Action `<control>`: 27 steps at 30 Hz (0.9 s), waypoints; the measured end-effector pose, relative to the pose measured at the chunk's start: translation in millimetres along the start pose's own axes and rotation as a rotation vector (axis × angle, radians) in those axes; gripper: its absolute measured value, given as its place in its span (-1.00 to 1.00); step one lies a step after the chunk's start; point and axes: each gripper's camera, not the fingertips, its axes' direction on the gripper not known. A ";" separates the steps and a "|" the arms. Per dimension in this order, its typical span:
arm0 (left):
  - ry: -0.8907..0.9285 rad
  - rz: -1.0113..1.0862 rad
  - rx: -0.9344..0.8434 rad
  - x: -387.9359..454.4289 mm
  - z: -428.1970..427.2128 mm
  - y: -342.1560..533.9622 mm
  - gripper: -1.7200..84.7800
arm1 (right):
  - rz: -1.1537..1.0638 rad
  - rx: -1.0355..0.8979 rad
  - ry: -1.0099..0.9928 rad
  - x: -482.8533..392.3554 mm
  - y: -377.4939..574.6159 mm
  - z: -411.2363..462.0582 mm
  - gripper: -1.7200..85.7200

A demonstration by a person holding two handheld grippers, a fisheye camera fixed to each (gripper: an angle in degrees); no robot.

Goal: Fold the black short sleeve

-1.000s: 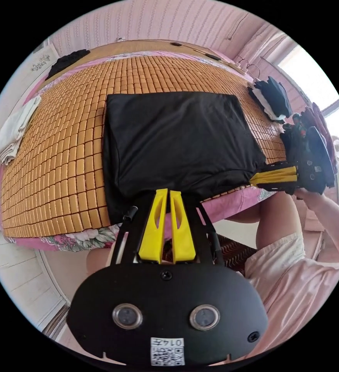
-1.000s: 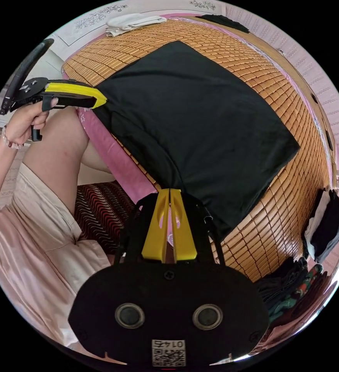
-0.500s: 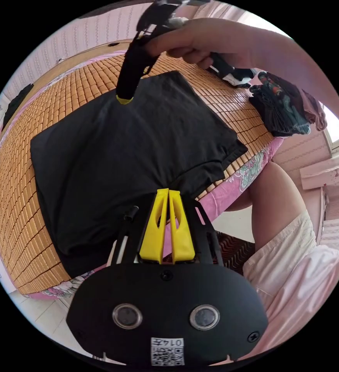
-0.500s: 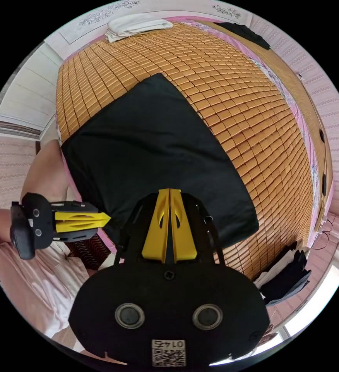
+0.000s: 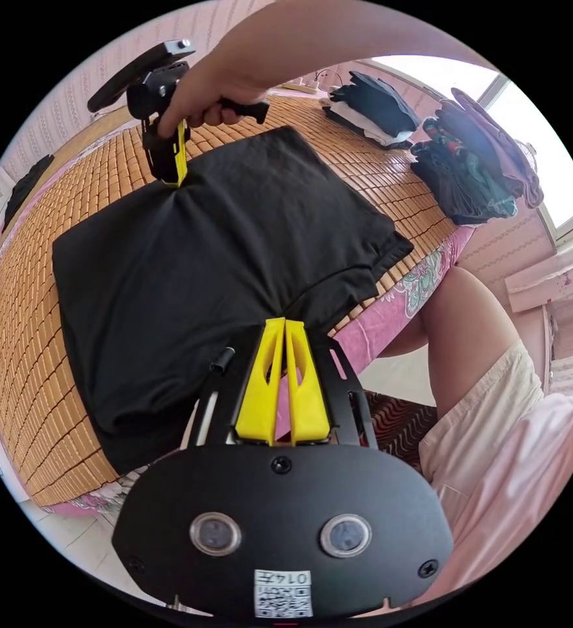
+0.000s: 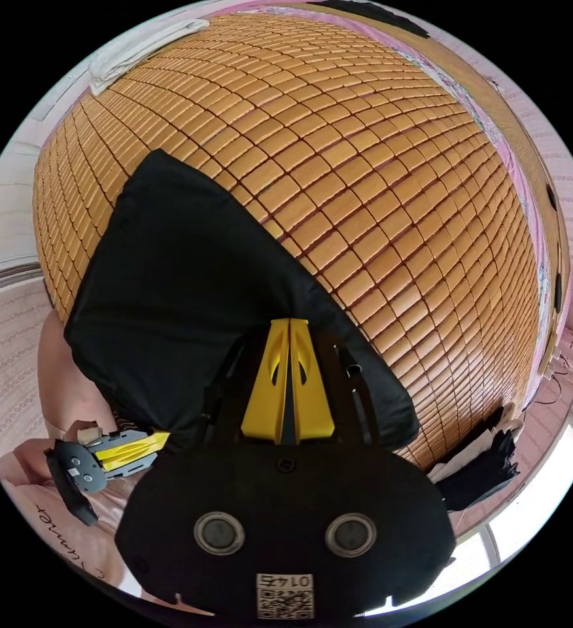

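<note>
So the bed has this bamboo mat (image 6: 391, 170) on it, orange-brown tiles all over, with a pink floral sheet (image 5: 424, 281) poking out at the edge, right of centre in the left gripper view. Walls are pink striped, and there's a bright window (image 5: 548, 163) at the upper right of that view.

The black shirt (image 5: 234, 248) sits mid-frame on the mat, already folded into a rough rectangle, its near edge bunched up by the mat's edge. My left gripper (image 5: 285, 327) is clenched on that near edge, jaws pressed together with cloth between them. My right gripper (image 6: 289, 325) is clamped on the far fold; in the left gripper view it's at the upper left, my hand (image 5: 201, 98) wrapped around it.

Other stuff: a pile of dark clothes (image 5: 469, 170) and a folded black-and-white stack (image 5: 371, 111) at the upper right, white cloth (image 6: 136, 49) at the upper left of the right gripper view. My leg (image 5: 463, 333) is by the bed edge.
</note>
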 end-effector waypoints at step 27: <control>0.049 0.424 0.134 157.5 62.6 13.5 -0.52 | 0.578 0.441 -0.609 94.8 523.1 143.3 -0.94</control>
